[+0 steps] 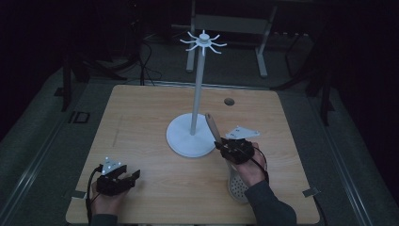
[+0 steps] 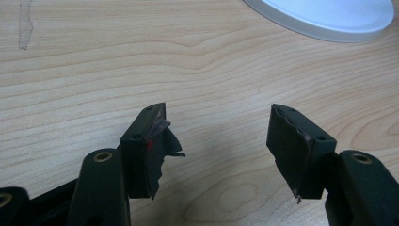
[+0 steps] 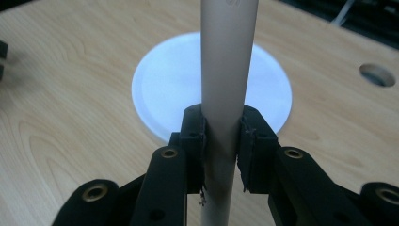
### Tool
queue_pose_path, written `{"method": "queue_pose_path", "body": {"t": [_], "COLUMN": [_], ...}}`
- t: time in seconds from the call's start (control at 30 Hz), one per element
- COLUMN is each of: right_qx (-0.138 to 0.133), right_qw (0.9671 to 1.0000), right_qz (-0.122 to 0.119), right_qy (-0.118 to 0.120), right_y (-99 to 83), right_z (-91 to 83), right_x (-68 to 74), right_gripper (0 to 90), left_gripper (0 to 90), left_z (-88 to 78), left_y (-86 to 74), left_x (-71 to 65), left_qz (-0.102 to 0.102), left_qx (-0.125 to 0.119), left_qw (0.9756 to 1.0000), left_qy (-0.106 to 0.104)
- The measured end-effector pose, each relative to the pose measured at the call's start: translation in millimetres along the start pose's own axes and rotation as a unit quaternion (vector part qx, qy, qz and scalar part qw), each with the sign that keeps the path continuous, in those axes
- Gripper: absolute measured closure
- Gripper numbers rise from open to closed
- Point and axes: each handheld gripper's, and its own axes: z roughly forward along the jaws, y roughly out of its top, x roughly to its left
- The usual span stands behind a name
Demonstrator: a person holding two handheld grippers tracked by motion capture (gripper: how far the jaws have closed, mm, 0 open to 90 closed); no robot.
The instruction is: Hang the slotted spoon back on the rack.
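A white stand rises mid-table, with a round base (image 1: 181, 141), a tall pole (image 1: 196, 94) and a ring of hooks (image 1: 203, 42) on top. Just right of the base, my right gripper (image 1: 229, 147) is shut on a skimmer's wooden handle (image 1: 211, 124), which tilts up toward the pole. The perforated white head (image 1: 237, 187) hangs low near the person's wrist. In the right gripper view both pads of the right gripper (image 3: 222, 136) press the pale handle (image 3: 228, 56), with the base (image 3: 160, 89) behind. My left gripper (image 1: 128, 177) (image 2: 221, 141) rests open and empty at the front left.
The wooden table (image 1: 141, 117) has a cable hole (image 1: 229, 101) (image 3: 376, 74) at the back right. The stand's base edge (image 2: 329, 19) lies ahead of the left gripper. Dark floor and metal frame legs (image 1: 261, 52) lie beyond the table.
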Motion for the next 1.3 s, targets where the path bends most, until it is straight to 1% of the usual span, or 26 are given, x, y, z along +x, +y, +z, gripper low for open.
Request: {"method": "queue_pose_path", "body": {"t": [0.07, 0.1, 0.13, 0.3, 0.37, 0.4, 0.47, 0.53, 0.63, 0.93, 1.1, 1.3], "right_qx": [-0.012, -0.012, -0.02, -0.033, -0.045, -0.045, -0.055, -0.055, -0.067, -0.082, -0.097, -0.106], "right_qw": [0.9999, 0.9999, 0.9998, 0.9994, 0.999, 0.999, 0.9984, 0.9984, 0.9976, 0.9965, 0.9951, 0.9942], "right_qz": [0.0, 0.0, -0.001, 0.001, 0.002, 0.002, -0.001, -0.001, -0.005, -0.007, -0.008, -0.009], "right_qy": [-0.002, -0.002, -0.004, -0.007, -0.01, -0.01, -0.012, -0.012, -0.014, -0.016, -0.016, -0.015], "right_y": [1.6, 1.6, 3.3, 6.1, 8.1, 8.1, 10.4, 10.4, 14.3, 19.7, 22.6, 27.7], "right_z": [-2.7, -2.7, -4.8, -7.3, -8.9, -8.9, -10.5, -10.5, -12.8, -13.9, -15.9, -18.4], "right_x": [-0.2, -0.2, -0.2, -0.7, -1.3, -1.3, -1.2, -1.2, -0.2, 1.5, 1.8, 2.9], "right_gripper": [74.0, 74.0, 73.9, 74.0, 73.9, 73.9, 74.0, 74.0, 74.0, 74.0, 74.0, 74.0], "left_gripper": [39.2, 39.2, 39.2, 39.2, 39.2, 39.2, 39.2, 39.2, 39.2, 39.2, 39.2, 39.1], "left_z": [-0.1, -0.1, -0.2, -0.3, -0.2, -0.2, -0.3, -0.3, -0.4, -0.5, -0.5, -0.3], "left_y": [0.0, 0.0, 0.0, 0.0, -0.1, 0.0, 0.0, 0.0, 0.0, 0.0, 0.0, 0.0], "left_x": [0.1, 0.2, 0.2, 0.2, 0.0, 0.1, 0.3, 0.2, 0.2, 0.4, 0.3, 0.1], "left_qz": [0.0, 0.0, 0.0, 0.0, -0.002, -0.002, -0.001, -0.001, -0.001, -0.001, -0.001, -0.001], "left_qx": [0.0, 0.0, 0.0, 0.0, -0.002, -0.002, -0.001, -0.001, -0.001, -0.001, -0.002, -0.001], "left_qw": [1.0, 1.0, 1.0, 1.0, 1.0, 1.0, 1.0, 1.0, 1.0, 1.0, 1.0, 1.0], "left_qy": [0.0, 0.0, 0.0, 0.0, 0.0, 0.0, 0.0, 0.0, 0.0, 0.0, 0.0, 0.0]}}
